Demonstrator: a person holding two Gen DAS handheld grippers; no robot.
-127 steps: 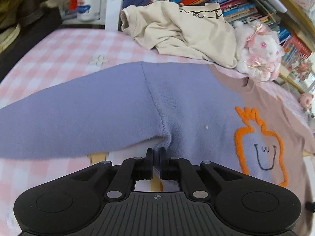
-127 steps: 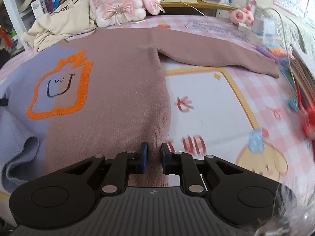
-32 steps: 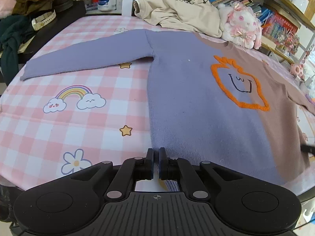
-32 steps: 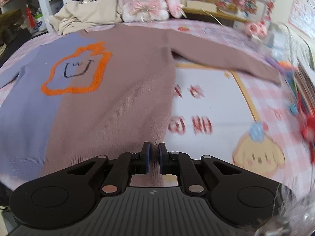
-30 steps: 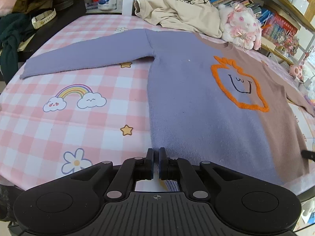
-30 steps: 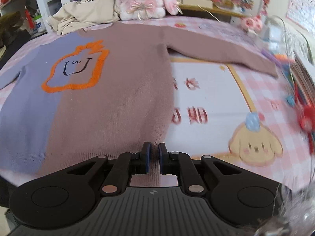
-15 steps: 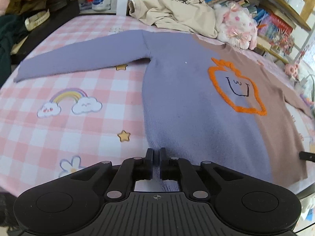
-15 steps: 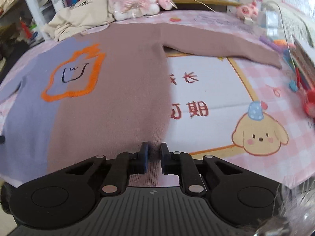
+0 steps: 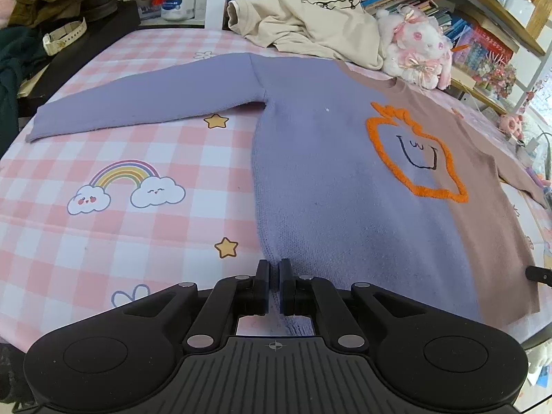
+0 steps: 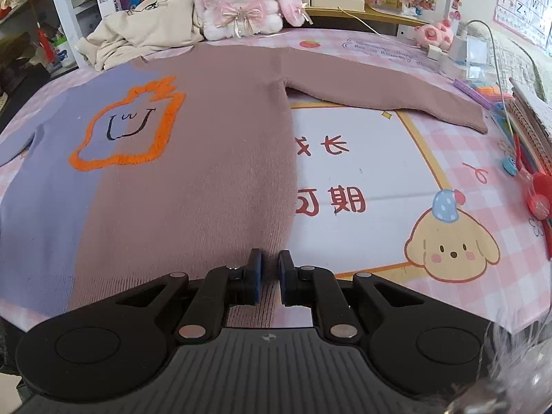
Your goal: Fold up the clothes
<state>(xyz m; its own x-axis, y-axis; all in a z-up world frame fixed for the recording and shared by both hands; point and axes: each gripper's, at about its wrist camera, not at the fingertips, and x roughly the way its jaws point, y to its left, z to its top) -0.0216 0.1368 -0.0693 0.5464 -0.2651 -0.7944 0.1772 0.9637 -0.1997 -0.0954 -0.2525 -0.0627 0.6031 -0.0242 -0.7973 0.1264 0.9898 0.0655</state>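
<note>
On pink tablecloth, spread sweater

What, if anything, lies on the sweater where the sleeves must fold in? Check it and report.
Nothing visible lies on the sweater. Its purple sleeve and brown sleeve lie flat and uncovered. The beige garment and plush rabbit sit just past the collar, off the body. Both grippers, left and right, are at the hem.

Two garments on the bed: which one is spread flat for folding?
The purple-and-brown sweater with the orange outline lies flat, sleeves out. The cream garment is crumpled beside the plush bunny.
</note>
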